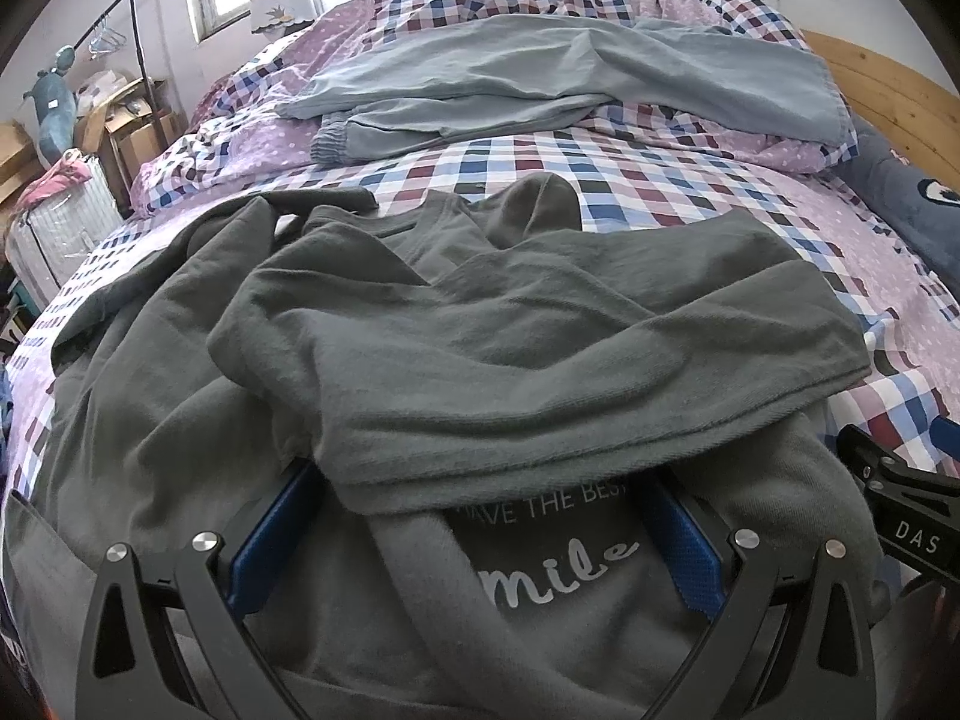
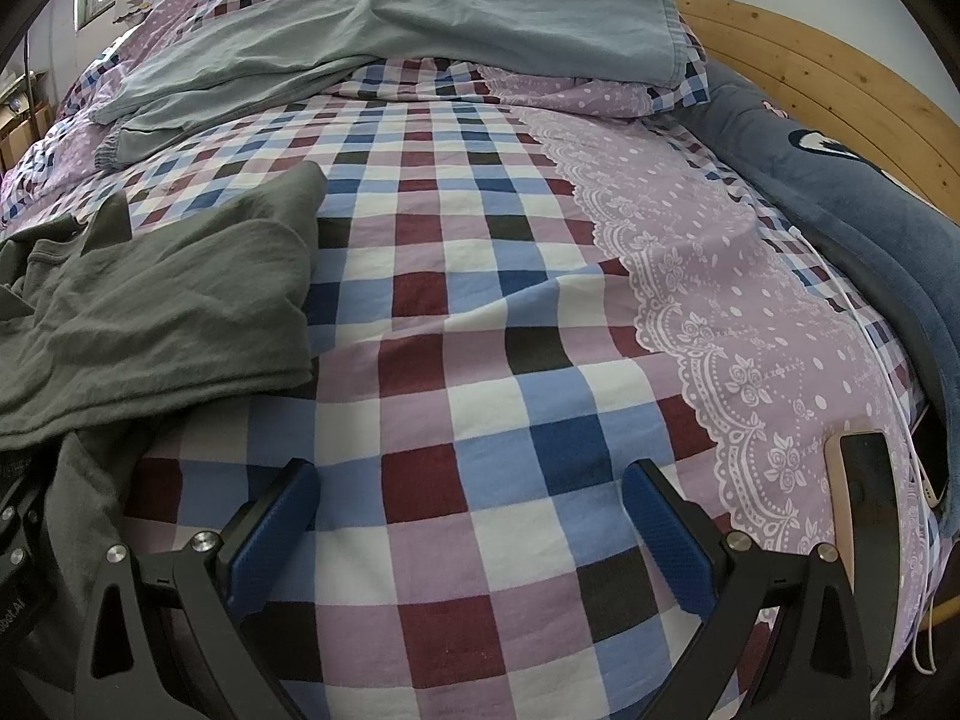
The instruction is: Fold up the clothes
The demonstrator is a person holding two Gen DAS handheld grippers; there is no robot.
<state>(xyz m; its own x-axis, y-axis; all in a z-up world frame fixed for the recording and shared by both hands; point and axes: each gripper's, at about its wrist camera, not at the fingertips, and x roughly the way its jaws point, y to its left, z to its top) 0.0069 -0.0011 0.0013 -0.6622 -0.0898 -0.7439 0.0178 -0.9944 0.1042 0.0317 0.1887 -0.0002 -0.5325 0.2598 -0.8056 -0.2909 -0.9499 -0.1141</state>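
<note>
A dark grey-green sweatshirt (image 1: 456, 324) with a white "smile" print (image 1: 558, 570) lies rumpled on the bed, one part folded across its front. My left gripper (image 1: 483, 474) is open and low over the print. The folded edge drapes over its blue fingertips and hides them. In the right wrist view the sweatshirt (image 2: 162, 306) fills the left side. My right gripper (image 2: 471, 471) is open over bare checked sheet (image 2: 480, 312), holding nothing, to the right of the sweatshirt. Its black body (image 1: 900, 498) shows at the left wrist view's right edge.
Light blue-grey trousers (image 1: 540, 78) lie spread across the far side of the bed. A phone (image 2: 864, 510) and a white cable (image 2: 900, 420) rest near the right edge, beside a blue plush blanket (image 2: 870, 228) and wooden headboard (image 2: 840, 78). A clothes rack (image 1: 120, 24), boxes and a white case (image 1: 60, 222) stand left.
</note>
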